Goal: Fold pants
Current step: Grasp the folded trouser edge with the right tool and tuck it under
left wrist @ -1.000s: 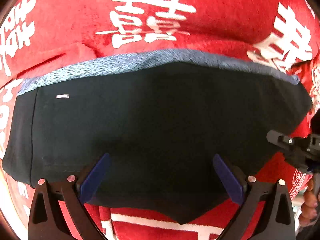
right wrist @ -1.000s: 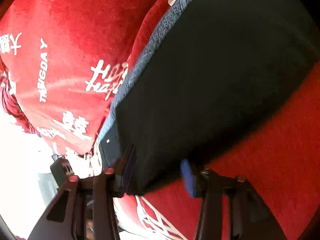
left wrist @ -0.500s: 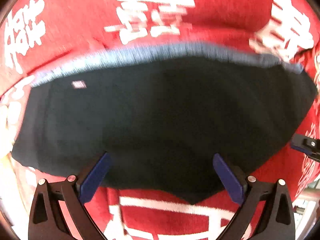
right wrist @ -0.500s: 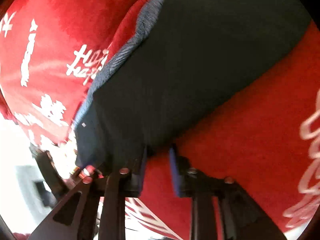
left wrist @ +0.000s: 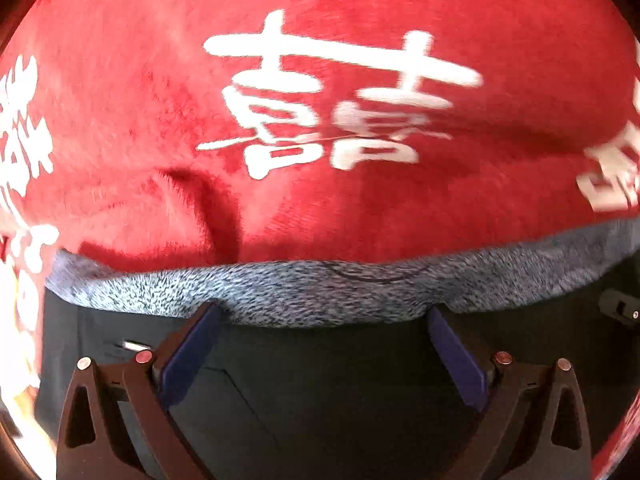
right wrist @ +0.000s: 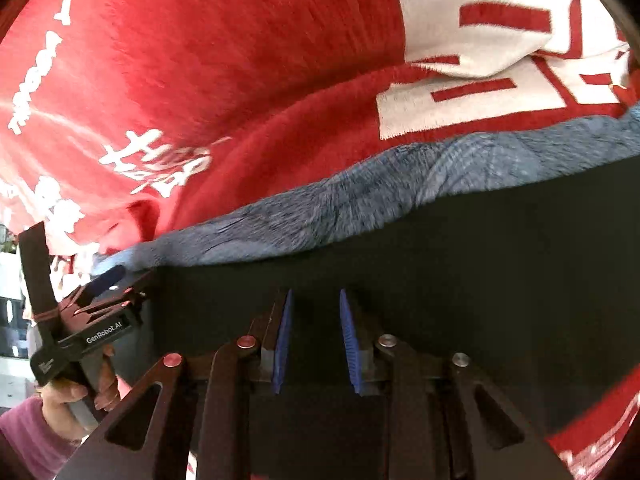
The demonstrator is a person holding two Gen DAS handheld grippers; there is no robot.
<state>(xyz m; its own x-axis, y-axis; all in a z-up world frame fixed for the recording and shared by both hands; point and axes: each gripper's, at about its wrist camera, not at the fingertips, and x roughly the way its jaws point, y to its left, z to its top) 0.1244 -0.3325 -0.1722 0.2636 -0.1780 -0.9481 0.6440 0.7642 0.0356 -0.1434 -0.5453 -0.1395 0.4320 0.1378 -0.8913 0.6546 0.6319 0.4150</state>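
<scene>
The black pants (left wrist: 332, 392) lie folded on a red blanket, with their grey fleece lining (left wrist: 328, 292) showing as a band along the far edge. My left gripper (left wrist: 324, 320) is wide open just above the black fabric, its fingertips at the grey band, holding nothing. In the right wrist view the pants (right wrist: 460, 288) fill the lower half and the grey lining (right wrist: 360, 204) runs across the middle. My right gripper (right wrist: 314, 300) hovers over the black fabric, jaws narrowly apart with nothing between them. The left gripper (right wrist: 100, 280) shows at the pants' left end.
A red plush blanket (left wrist: 320, 184) with white Chinese characters covers the surface under and beyond the pants; it also shows in the right wrist view (right wrist: 240, 80). A person's hand (right wrist: 68, 392) holds the left gripper's handle. A bright room lies past the blanket's left edge.
Both grippers moved forward over the pants to the grey far edge. The right gripper, which stood around the pants' near edge, narrowed its jaws and now has nothing between them.
</scene>
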